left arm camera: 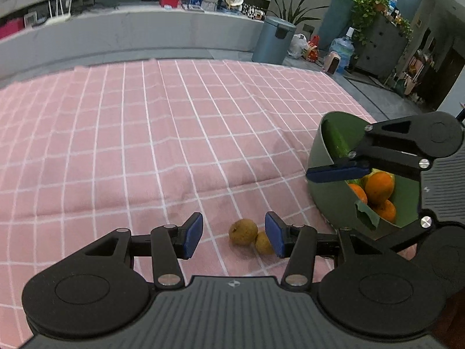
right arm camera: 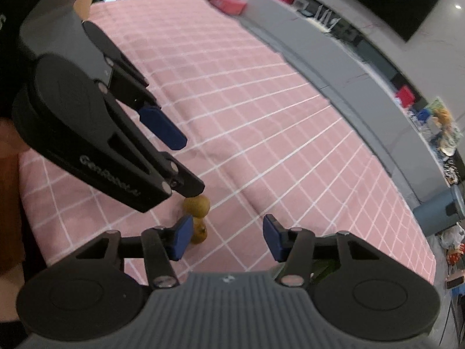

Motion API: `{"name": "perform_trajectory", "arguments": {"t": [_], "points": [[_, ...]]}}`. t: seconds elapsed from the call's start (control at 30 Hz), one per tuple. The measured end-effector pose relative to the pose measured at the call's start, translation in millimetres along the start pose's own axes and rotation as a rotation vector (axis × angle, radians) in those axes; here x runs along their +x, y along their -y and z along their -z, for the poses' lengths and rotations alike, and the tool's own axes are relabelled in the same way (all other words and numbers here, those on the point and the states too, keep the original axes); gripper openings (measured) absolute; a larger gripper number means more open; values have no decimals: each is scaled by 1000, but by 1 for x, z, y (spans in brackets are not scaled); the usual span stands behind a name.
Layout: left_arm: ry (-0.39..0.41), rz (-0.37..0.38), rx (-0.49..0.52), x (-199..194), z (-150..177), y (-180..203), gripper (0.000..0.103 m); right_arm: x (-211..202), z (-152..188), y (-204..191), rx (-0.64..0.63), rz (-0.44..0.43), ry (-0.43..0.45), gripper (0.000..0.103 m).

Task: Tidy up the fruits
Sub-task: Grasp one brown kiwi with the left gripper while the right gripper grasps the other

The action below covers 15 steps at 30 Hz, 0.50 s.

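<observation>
Two small brown-yellow fruits (left arm camera: 243, 231) lie touching each other on the pink checked cloth (left arm camera: 145, 145). My left gripper (left arm camera: 234, 235) is open and low over them; one fruit sits between the blue pads, the other against the right pad. A green bowl (left arm camera: 319, 157) at the right holds oranges (left arm camera: 379, 187) and a cucumber (left arm camera: 334, 139). My right gripper (right arm camera: 228, 241) is open and empty, above the bowl; it shows in the left wrist view (left arm camera: 337, 173). The two fruits (right arm camera: 197, 206) show beside its left pad, with the left gripper (right arm camera: 177, 157) over them.
The cloth (right arm camera: 261, 116) covers the table. A grey counter (left arm camera: 130, 29) with clutter runs behind it. A grey bin (left arm camera: 273, 40), a water bottle (left arm camera: 343, 49) and plants stand on the floor at the back right.
</observation>
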<state>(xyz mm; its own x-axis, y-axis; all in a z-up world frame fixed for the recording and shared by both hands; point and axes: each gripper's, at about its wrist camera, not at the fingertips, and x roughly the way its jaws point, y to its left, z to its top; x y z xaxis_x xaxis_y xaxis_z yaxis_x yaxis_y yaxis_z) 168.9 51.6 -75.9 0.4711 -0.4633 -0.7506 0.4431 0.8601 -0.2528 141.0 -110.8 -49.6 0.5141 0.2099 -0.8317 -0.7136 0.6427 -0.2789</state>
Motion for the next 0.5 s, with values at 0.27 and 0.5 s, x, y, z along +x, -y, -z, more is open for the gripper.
{"name": "perform_trajectory", "arguments": {"t": [0.27, 0.5], "points": [[-53, -7, 51, 10, 7, 6, 54, 17, -4, -3, -68, -123, -78, 37], [-68, 4, 53, 11, 9, 7, 49, 39, -4, 3, 8, -192, -115, 28]]}}
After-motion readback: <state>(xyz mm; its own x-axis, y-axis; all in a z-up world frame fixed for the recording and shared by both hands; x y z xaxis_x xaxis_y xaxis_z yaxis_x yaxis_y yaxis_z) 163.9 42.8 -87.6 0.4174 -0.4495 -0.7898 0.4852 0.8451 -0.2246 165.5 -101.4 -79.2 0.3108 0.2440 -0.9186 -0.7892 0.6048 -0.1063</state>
